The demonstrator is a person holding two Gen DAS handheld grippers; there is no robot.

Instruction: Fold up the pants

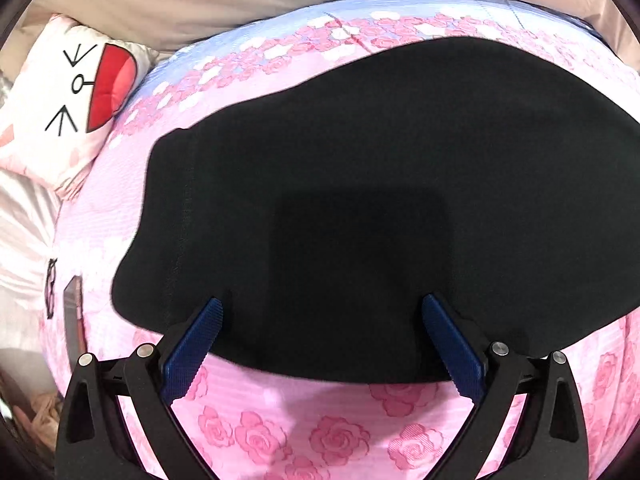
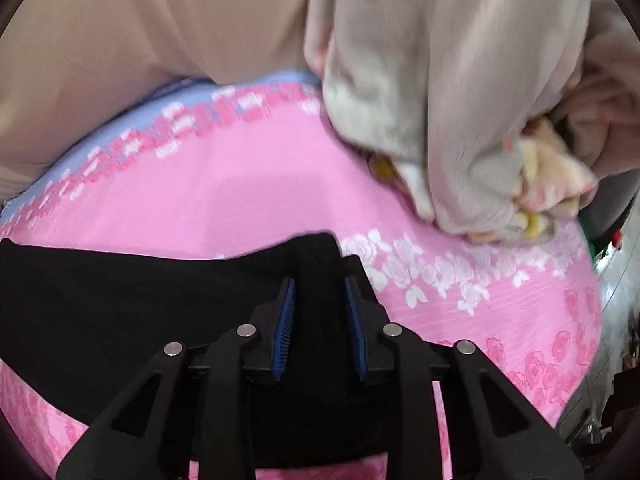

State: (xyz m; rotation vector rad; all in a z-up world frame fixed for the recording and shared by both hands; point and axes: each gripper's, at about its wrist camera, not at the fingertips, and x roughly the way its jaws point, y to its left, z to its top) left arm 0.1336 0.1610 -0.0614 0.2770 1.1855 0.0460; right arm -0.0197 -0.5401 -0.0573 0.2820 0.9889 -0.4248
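Note:
The black pants (image 1: 360, 208) lie flat on a pink rose-print bedspread (image 1: 304, 432). My left gripper (image 1: 322, 304) is open wide, its blue pads (image 1: 196, 344) over the near edge of the pants, holding nothing. In the right wrist view the pants (image 2: 120, 300) fill the lower left, with one corner raised. My right gripper (image 2: 320, 280) has its blue pads (image 2: 285, 328) close together around a fold of the black fabric at that corner.
A white cushion with a cartoon face (image 1: 68, 96) lies at the left. A heap of grey and patterned bedding (image 2: 448, 100) sits at the back right of the bedspread (image 2: 240, 200). A beige wall or sheet (image 2: 140, 40) rises behind.

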